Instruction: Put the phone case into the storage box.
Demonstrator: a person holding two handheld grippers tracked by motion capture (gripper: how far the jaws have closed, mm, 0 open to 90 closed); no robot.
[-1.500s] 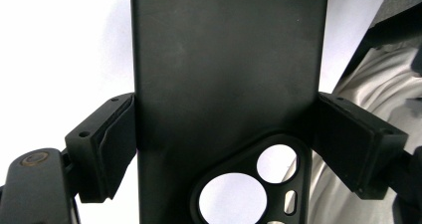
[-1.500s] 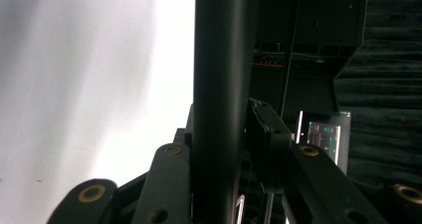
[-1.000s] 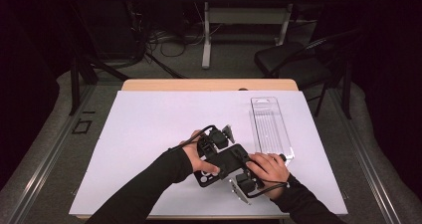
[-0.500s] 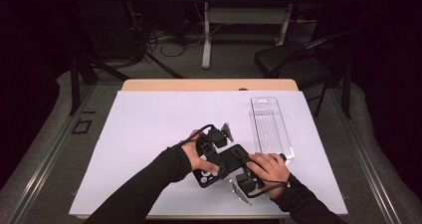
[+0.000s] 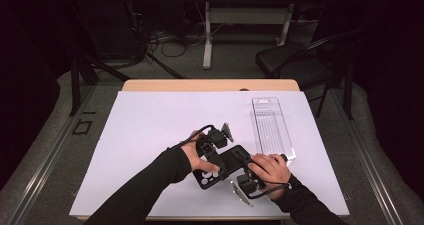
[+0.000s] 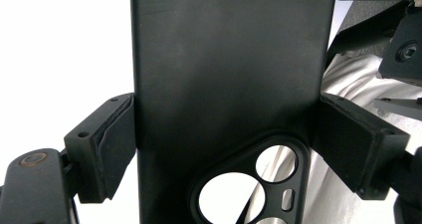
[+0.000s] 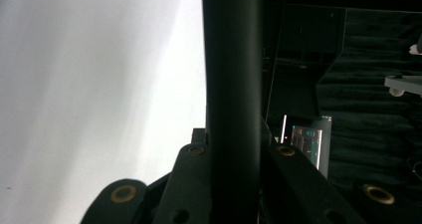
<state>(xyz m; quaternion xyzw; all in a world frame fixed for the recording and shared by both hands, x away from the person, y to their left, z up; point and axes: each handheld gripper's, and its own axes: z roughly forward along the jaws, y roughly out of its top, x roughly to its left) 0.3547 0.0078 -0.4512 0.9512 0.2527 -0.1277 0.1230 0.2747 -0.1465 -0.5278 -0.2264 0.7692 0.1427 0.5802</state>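
Left gripper view: left hand-held gripper point(image 6: 224, 149) clamps flat black plastic phone case point(image 6: 229, 74) across width; right hand-held gripper point(image 7: 234, 154), jaws just closing, pinches case edge. Advice: keep both grips firm, case level over table point(image 5: 150, 120).

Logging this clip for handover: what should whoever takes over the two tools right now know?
Left tool: shut across the width of the matte black phone case with camera cutouts.
Right tool: jaws have just closed, shut on the same case's thin edge.
Case is held over the white table cover, near the front edge.
Clear plastic blister tray lies apart on the right.
Done: two-handed grip. Left: whatever follows with the case.
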